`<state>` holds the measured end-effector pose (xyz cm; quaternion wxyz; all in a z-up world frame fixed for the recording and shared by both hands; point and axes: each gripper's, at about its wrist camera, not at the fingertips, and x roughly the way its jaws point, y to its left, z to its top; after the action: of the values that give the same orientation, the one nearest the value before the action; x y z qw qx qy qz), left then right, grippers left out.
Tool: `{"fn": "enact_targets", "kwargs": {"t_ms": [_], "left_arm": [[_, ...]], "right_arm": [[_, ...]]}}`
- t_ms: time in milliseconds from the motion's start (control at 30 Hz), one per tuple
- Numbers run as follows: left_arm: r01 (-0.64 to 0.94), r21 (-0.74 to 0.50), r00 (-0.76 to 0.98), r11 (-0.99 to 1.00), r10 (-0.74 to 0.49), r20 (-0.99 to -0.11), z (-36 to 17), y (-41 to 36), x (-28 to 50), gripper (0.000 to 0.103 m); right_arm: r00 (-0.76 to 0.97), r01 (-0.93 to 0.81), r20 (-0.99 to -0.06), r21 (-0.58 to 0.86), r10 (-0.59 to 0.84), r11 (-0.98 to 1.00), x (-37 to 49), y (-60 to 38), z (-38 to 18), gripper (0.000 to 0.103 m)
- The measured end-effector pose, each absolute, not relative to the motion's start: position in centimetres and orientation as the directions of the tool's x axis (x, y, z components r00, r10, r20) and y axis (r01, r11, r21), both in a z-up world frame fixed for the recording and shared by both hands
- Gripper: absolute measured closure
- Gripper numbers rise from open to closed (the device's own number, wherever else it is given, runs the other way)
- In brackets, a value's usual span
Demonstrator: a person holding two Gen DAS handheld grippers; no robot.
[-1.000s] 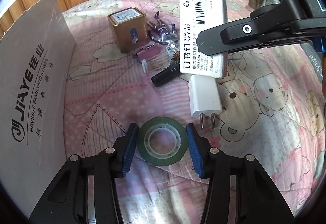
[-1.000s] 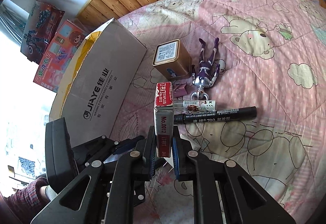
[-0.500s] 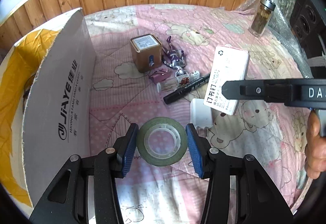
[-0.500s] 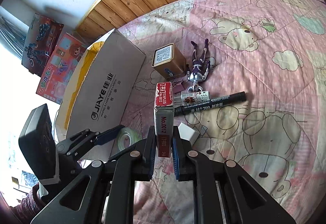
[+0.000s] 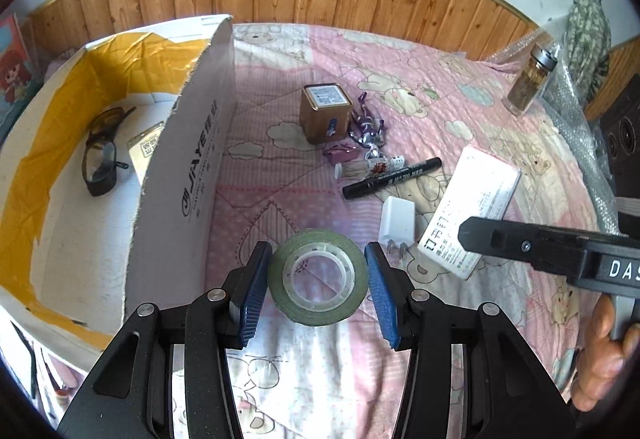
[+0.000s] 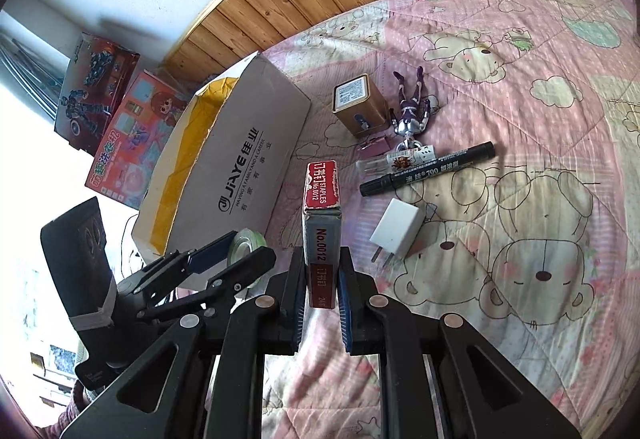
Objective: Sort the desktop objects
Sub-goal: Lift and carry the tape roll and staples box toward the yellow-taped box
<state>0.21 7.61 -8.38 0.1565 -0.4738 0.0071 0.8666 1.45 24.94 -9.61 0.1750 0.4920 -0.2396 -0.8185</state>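
Fingers (image 5: 256,283) of my left gripper (image 5: 318,281) pinch the tape roll (image 5: 318,277) at lower centre; my right gripper (image 6: 320,299) clamps the staples box (image 6: 322,227). At left, the cardboard box (image 5: 192,159) holds sunglasses (image 5: 100,151) and a card (image 5: 144,155).

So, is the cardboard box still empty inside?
No, the left wrist view shows a pair of dark glasses and a small card already lying inside the open cardboard box.
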Motion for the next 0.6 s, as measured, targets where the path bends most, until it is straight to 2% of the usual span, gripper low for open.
{"fn": "enact_targets", "kwargs": {"t_ms": [600], "left_arm": [[-0.132,-0.159,-0.597,-0.979,0.206,-0.775,-3.8,2.7,2.6,0.054]], "right_arm": [[-0.455,0.166,-0.702,0.537,-0.547,-0.827,3.1,20.7,-5.3,0.088]]}}
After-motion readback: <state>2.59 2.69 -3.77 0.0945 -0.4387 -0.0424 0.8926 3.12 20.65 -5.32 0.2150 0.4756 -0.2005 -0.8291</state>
